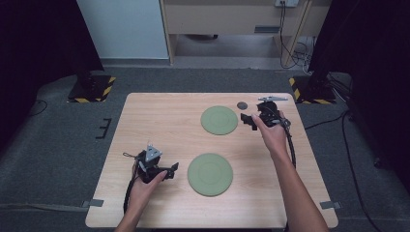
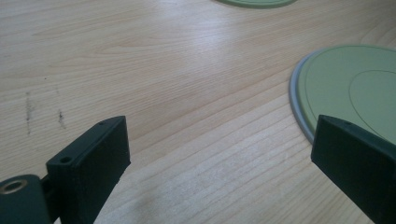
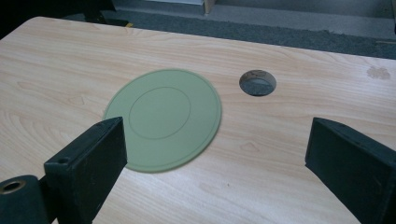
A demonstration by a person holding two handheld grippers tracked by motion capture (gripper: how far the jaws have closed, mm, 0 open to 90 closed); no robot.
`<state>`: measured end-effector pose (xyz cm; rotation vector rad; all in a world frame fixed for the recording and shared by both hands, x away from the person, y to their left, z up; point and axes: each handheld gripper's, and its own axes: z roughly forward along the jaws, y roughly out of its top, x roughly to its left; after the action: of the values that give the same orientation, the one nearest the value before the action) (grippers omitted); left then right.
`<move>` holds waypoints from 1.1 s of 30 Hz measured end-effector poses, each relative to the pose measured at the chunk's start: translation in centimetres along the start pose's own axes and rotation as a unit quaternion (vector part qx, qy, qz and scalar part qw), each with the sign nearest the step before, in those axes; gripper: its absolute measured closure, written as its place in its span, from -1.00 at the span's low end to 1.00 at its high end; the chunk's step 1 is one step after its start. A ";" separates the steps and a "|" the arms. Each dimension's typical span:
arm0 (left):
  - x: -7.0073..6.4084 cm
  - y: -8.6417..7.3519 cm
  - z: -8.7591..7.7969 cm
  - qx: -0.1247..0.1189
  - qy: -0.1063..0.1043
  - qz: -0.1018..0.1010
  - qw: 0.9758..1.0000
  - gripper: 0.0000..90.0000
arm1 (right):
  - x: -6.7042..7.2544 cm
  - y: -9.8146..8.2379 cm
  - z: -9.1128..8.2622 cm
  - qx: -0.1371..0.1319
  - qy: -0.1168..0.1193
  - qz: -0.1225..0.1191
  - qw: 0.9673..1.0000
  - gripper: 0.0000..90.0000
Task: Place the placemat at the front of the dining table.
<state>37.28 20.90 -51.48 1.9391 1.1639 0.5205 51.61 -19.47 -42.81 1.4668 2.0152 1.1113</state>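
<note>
Far plate (image 1: 219,120) lies flat mid-table, round, no long axis. Right gripper (image 1: 251,120) just beside its right edge, jaws spread, empty. Left gripper (image 1: 170,170) spread beside near plate (image 1: 210,174).

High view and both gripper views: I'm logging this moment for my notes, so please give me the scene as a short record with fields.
surface: wooden table with a round hole
things: far green plate; near green plate
left gripper: open, nothing between the jaws, beside the near green plate
right gripper: open, nothing between the jaws, beside the far green plate
contact: neither plate touched
</note>
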 end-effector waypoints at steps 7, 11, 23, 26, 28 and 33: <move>-0.1 -0.1 0.2 0.006 0.001 0.003 1.000 -0.92 | -0.6 -1.3 -1.6 -0.006 0.002 0.000 1.000 -0.88; -0.1 -0.2 0.2 0.007 0.001 0.004 1.000 -0.92 | -0.6 -2.1 -2.1 -0.008 0.003 -0.002 1.000 -0.87; 0.4 -0.4 0.3 0.013 0.004 0.000 1.000 -0.92 | -0.2 -5.0 -2.1 0.006 0.015 -0.006 1.000 -0.87; 0.5 -0.4 0.3 0.013 0.005 0.000 1.000 -0.92 | -0.1 -6.0 -2.1 0.010 0.020 -0.001 1.000 -0.87; 0.6 -0.5 0.3 0.014 0.006 -0.002 1.000 -0.92 | 0.0 -6.7 -2.1 0.011 0.024 0.001 1.000 -0.87; 1.2 -0.7 0.4 0.021 0.013 -0.011 1.000 -0.92 | -0.1 -8.5 -2.1 0.020 0.020 0.004 1.000 -0.87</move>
<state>37.80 21.99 -52.36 1.9576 1.2196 0.5156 45.06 -21.42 -48.24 1.4836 2.0726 1.1186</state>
